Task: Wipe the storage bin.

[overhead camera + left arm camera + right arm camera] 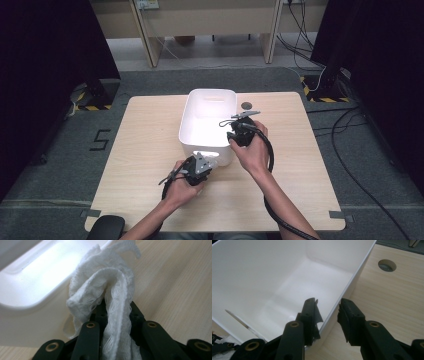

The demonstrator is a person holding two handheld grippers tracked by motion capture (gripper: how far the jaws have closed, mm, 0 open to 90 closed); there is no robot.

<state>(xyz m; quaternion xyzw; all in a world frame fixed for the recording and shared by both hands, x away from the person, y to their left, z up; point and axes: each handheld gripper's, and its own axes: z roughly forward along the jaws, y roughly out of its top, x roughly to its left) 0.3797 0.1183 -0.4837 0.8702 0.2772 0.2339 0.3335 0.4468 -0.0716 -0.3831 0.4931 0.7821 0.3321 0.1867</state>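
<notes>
the white cloth (107, 290) is a crumpled, loosely woven rag, bunched and pinched tight in the closed left gripper (202, 165), just beside the near wall of the white plastic bin (192, 127). the right gripper (328, 312) has its jaws apart, one on each side of the bin's right wall, not pressing it. the bin stands on the wooden table (145, 150), with bare wood all around it. a round hole (387, 265) lies behind the bin.
</notes>
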